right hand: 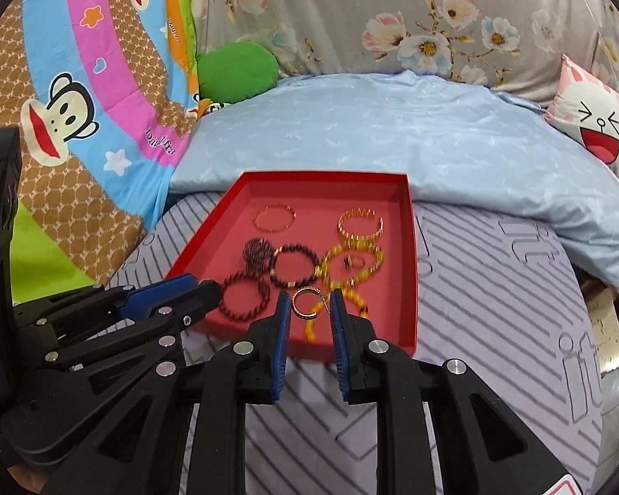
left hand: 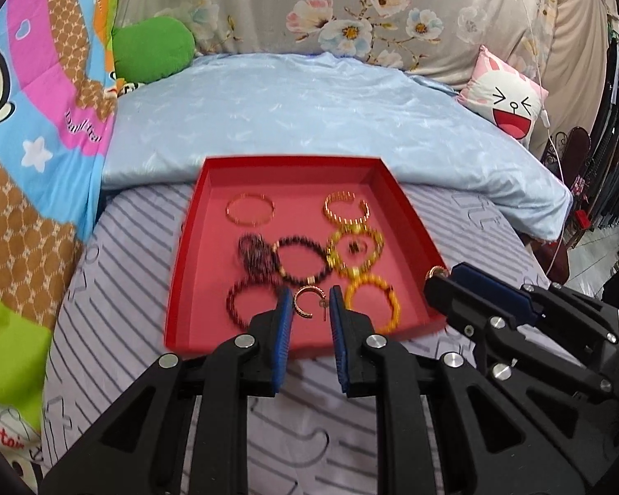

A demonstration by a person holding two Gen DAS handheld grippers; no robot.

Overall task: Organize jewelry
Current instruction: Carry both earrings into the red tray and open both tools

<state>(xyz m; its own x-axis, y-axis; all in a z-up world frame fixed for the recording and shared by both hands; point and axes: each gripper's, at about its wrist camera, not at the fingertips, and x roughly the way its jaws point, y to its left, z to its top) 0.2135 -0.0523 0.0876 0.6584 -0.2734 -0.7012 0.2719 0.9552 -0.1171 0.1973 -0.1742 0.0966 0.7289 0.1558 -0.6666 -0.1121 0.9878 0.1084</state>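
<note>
Gold hoop earring (left hand: 308, 303) sits between the left claw's (left hand: 309, 301) tips.

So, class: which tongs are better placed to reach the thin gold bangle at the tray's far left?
Likely left: left tongs sit nearer the bangle; right tongs hang by the tray's right wall.

Left hand-held gripper (left hand: 309, 301) apparently pinching gold hoop (left hand: 305, 302) over red tray (left hand: 185, 247)

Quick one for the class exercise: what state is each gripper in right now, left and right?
Left gripper: closed on a gold hoop earring.
Right gripper: closed on the other gold hoop earring.
</note>
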